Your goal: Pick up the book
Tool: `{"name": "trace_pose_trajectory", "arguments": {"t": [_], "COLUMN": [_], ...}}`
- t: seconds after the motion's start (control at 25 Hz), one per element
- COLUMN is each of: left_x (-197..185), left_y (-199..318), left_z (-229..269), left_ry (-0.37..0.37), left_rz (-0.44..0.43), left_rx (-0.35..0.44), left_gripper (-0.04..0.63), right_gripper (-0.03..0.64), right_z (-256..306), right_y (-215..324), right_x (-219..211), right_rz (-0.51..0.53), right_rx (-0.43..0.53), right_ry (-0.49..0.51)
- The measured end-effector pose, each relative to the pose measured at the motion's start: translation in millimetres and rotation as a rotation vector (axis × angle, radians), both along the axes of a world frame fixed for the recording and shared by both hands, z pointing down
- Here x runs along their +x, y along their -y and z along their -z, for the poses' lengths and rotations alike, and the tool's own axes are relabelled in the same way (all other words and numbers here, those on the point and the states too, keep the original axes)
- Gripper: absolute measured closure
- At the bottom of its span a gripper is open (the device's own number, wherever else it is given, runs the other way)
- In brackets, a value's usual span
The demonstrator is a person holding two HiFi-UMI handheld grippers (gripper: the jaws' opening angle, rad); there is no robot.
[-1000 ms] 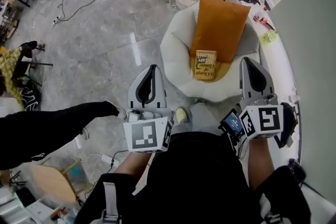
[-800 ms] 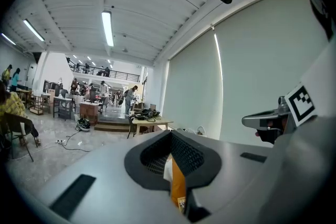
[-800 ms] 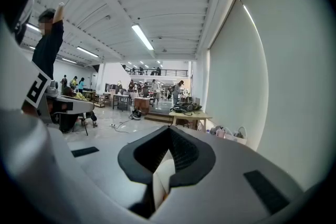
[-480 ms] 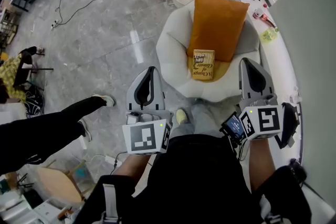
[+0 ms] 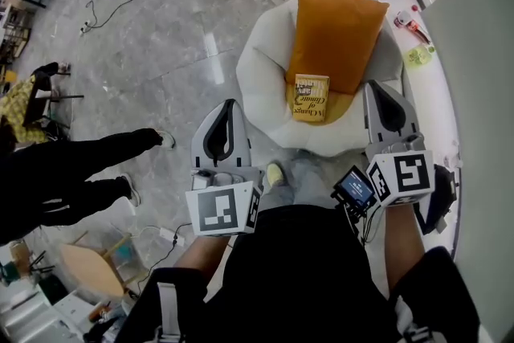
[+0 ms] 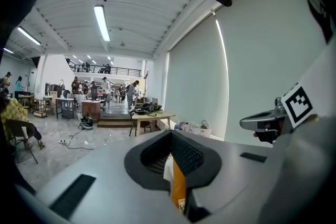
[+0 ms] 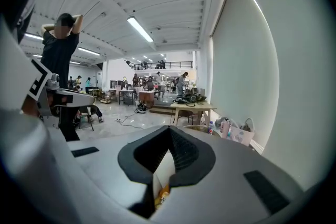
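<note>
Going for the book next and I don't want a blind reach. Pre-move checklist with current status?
1. Book in plain view, nothing on top of it: ok.
2. Book resting on the orange cushion in the white chair: ok.
3. Left gripper fingers open for a grasp: not ok, shut and empty.
4. Right gripper fingers open: not ok, shut and empty.
5. Grippers at the book: not ok, both are short of it, one on each side.
6. Bystander's legs clear of the path: ok, on the floor off to the left.
</note>
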State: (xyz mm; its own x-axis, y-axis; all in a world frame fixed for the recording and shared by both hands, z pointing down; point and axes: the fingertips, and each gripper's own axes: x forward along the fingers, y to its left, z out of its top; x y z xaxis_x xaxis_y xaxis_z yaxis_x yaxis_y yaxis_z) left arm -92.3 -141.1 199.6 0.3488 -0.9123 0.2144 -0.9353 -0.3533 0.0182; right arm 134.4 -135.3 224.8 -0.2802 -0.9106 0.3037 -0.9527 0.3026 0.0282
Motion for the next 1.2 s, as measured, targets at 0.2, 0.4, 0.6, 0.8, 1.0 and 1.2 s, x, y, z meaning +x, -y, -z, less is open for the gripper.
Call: {"name": "trace_pose_trajectory", "arguments": {"t": [0.2, 0.4, 0.6, 0.8, 1.0, 1.2], "left_x": [9.7, 11.5, 17.2, 30.0, 40.6, 47.8], "left_y": [12.5, 24.8, 39.8, 59.2, 74.5, 86.6], "left_z": [-8.3, -21.8, -45.3, -71.4, -90.0, -115.7], "left_ry": [0.024, 0.049, 0.081, 0.063, 0.056, 0.068], "left_rz": [0.026, 0.049, 0.055, 0.043, 0.029, 0.013], "left_rx": [-0.013, -0.036, -0.074, -0.131, -0.153, -0.174], "left_gripper": [0.586, 0.586, 0.586, 0.586, 0.586, 0.586], "right_gripper": [0.614, 0.613, 0.613, 0.614, 0.614, 0.614], "right_z": [-17.4, -52.0, -80.1, -105.7, -131.0, -164.9], "right_y": [23.6, 39.3, 56.7, 74.1, 83.5, 89.1], "right_x": [-2.0, -2.7, -7.3, -4.7, -6.7, -11.6], "right_rz": [0.105, 0.186, 0.252, 0.283, 0.312, 0.343], "right_rx": [-0.087, -0.154, -0.199, -0.228, -0.275, -0.32], "right_ry": [-0.038, -0.09, -0.137, -0.146, -0.149, -0.15]}}
